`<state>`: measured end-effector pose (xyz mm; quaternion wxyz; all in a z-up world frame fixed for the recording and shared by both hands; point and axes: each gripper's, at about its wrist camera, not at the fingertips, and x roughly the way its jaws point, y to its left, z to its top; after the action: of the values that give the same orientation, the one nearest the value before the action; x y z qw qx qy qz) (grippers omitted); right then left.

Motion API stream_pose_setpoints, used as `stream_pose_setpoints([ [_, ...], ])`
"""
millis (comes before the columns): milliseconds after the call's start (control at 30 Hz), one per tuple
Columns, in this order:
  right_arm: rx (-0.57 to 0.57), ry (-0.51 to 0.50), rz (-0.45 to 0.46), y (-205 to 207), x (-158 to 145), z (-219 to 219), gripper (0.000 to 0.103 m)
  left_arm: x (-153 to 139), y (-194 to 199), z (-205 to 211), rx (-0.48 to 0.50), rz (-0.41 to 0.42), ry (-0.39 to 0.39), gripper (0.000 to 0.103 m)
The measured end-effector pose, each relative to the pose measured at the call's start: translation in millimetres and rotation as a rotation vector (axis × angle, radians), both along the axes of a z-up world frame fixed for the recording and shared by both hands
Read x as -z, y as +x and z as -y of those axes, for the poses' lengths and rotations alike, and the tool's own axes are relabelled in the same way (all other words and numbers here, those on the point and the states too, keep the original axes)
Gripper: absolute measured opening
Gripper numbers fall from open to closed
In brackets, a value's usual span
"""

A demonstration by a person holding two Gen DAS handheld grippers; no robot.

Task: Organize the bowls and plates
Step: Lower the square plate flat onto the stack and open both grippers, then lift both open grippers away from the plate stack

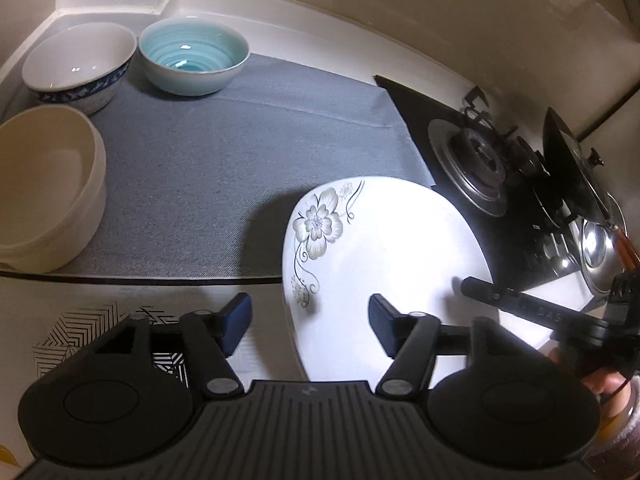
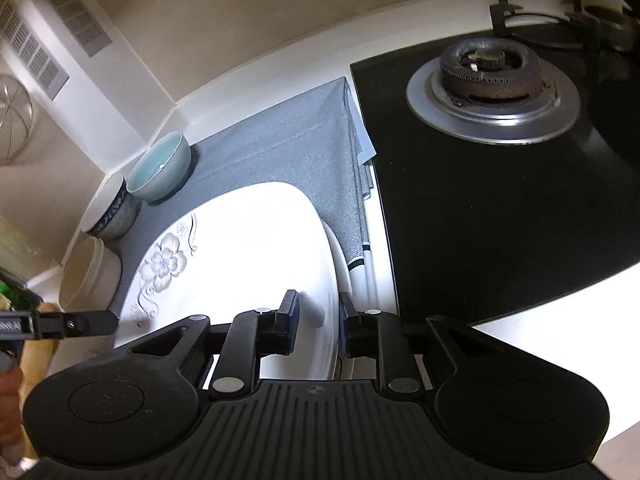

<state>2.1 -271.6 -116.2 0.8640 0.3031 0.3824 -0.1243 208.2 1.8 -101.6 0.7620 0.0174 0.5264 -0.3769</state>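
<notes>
A white plate with a grey flower print hangs tilted over the front edge of the grey mat. My right gripper is shut on the plate's rim and also shows in the left wrist view. My left gripper is open and empty, its jaws astride the plate's near left edge without touching it. On the mat stand a light blue bowl, a white bowl with a blue band and a cream bowl. The bowls also show in the right wrist view: blue, banded, cream.
A black gas hob with a burner lies right of the mat. A steel kettle and a dark lid stand at the hob's right in the left wrist view. The white counter's back edge and wall run behind.
</notes>
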Motion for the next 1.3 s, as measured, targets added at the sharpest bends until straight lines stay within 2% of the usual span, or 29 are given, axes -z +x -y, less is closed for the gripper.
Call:
stream_pose_setpoints([
  [67,0.009,0.024,-0.007,0,1,3,0.022,5,1,1,-0.015,-0.023,-0.002,0.082],
  [367,0.012,0.005,-0.032,-5,-3,-4,0.022,16,1,3,-0.04,-0.055,0.001,0.083],
  [433,0.007,-0.027,-0.047,-6,-6,-10,0.023,19,0,4,-0.039,-0.059,0.004,0.083],
  [500,-0.016,-0.084,-0.062,-4,-11,-17,0.032,20,0,6,-0.038,-0.062,0.009,0.083],
  [533,-0.012,-0.132,-0.059,-4,-16,-20,0.048,21,0,7,-0.037,-0.064,0.011,0.083],
  [567,0.0,-0.185,-0.042,-4,-21,-22,0.057,22,-1,8,-0.036,-0.065,0.011,0.083],
  [633,-0.003,-0.226,-0.007,-6,-29,-20,0.06,23,-1,9,-0.034,-0.068,0.013,0.083],
  [700,-0.014,-0.201,-0.024,-4,-29,-13,0.063,24,-2,11,-0.028,-0.071,0.014,0.083],
  [900,-0.033,-0.023,-0.082,-10,-13,-5,0.063,27,-3,14,-0.017,-0.09,0.016,0.084],
  [1300,-0.118,0.081,-0.133,1,4,-12,0.064,36,-3,23,0.005,-0.166,-0.002,0.084],
])
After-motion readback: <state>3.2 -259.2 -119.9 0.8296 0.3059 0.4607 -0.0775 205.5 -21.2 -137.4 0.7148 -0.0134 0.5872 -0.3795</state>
